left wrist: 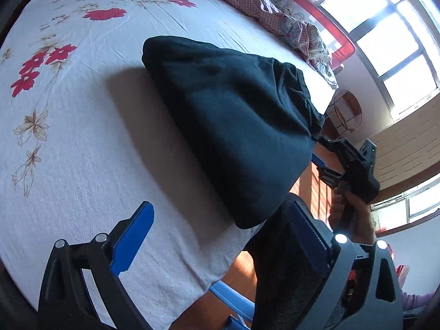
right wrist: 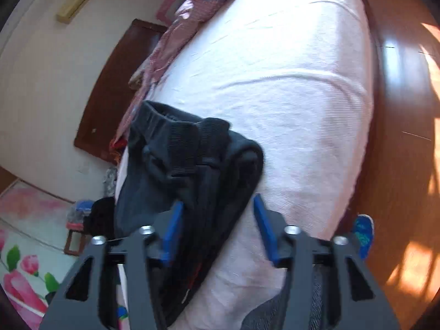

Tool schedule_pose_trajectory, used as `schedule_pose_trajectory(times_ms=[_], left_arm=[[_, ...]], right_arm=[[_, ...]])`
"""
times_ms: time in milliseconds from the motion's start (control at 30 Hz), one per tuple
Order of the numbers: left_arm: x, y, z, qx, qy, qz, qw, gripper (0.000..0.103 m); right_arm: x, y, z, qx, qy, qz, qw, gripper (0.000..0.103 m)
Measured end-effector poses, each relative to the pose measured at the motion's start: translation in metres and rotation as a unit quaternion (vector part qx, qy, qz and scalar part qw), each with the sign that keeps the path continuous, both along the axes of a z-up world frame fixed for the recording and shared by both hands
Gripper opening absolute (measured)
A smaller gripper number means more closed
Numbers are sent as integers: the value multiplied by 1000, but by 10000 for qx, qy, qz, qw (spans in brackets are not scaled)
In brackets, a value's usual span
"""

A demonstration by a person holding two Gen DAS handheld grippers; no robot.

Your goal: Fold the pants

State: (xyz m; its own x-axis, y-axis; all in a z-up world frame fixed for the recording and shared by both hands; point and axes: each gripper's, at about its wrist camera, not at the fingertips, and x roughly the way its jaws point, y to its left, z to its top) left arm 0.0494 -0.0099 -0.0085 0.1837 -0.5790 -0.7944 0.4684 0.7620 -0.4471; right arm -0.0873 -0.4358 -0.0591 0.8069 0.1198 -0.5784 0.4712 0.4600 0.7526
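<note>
Dark folded pants (left wrist: 233, 126) lie in a thick bundle on the white flowered bed sheet (left wrist: 68, 137), close to the bed's edge. My left gripper (left wrist: 221, 205) is open wide just short of the bundle. A dark strip of cloth (left wrist: 277, 264) hangs over its right finger and down past the bed edge. In the right wrist view the pants (right wrist: 192, 159) show their ribbed waistband. My right gripper (right wrist: 218, 200) is open, with the near end of the bundle between its blue fingers. Seen from the left wrist, the right gripper (left wrist: 321, 151), held by a hand (left wrist: 349, 214), is at the pants' far corner.
A red checked quilt (left wrist: 261, 8) is bunched along the head of the bed. Wooden floor (right wrist: 398, 110) runs beside the bed, with a blue shoe (right wrist: 363, 233) on it. A wire basket (left wrist: 346, 112), bright windows (left wrist: 385, 41) and a brown door (right wrist: 115, 88) stand around.
</note>
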Motion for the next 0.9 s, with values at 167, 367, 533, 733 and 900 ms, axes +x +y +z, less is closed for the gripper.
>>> schedule_pose_trajectory(times_ms=[167,367,533,733,900], left_arm=[[46,11,15,-69,-418,586,9974,99],[131,-6,44,-912,-909,972,9869,99],[158,-50,27,-1750,-562,488,9818,99],[186,-72,-33,-1503,96,606,9867,94],[190,-74,-36,-1288,-44,751,9888,81]], right_arm=[[-12,10,40,98,-816,36,9966,68],[89,37,66,-150,-1339,891,9869,68],[124,28,53,-73,-1161,977,9884,68],[127,7,20,-617,-414,995,9923,0],[117,2,23,-514,-416,932,9934,0]])
